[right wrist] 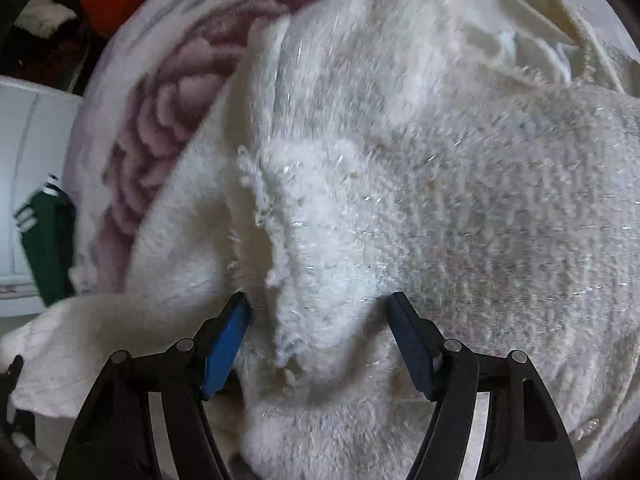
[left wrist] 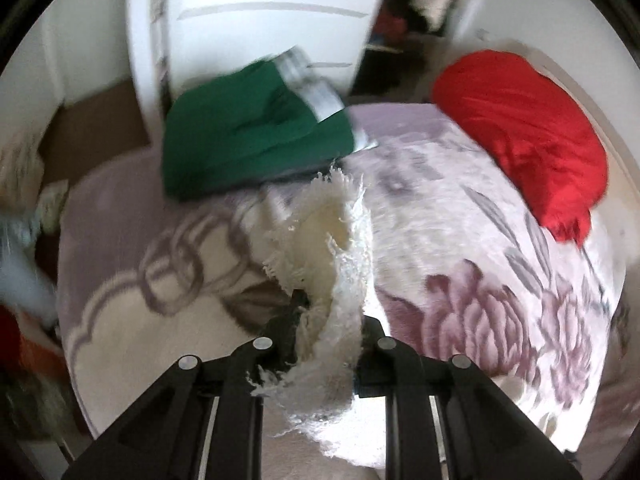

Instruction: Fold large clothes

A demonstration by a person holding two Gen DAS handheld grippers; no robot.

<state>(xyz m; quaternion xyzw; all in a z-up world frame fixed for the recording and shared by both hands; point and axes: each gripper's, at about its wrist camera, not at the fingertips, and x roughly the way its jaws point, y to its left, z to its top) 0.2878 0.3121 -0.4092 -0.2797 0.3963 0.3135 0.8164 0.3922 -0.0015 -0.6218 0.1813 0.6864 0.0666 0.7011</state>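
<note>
While draped in a rumpled heap over the floral bedspread point(left wrist: 460, 208), the fuzzy white sweater point(right wrist: 400, 184) looks soft, light and floppy, likely to sag, stretch and snag on its loose pile. Best taken at a hem or shoulder edge, not mid-panel. Left gripper point(left wrist: 328, 336): pinched on a frayed fringe of that knit, raised clear of the bed. Right gripper point(right wrist: 320, 304): spread wide, blue pads straddling a raised fold, not yet pressing. Further out: a folded green garment point(left wrist: 248, 132) and a red bundle point(left wrist: 524, 132) on the bed, well apart, white wardrobe point(left wrist: 256, 12) behind.
</note>
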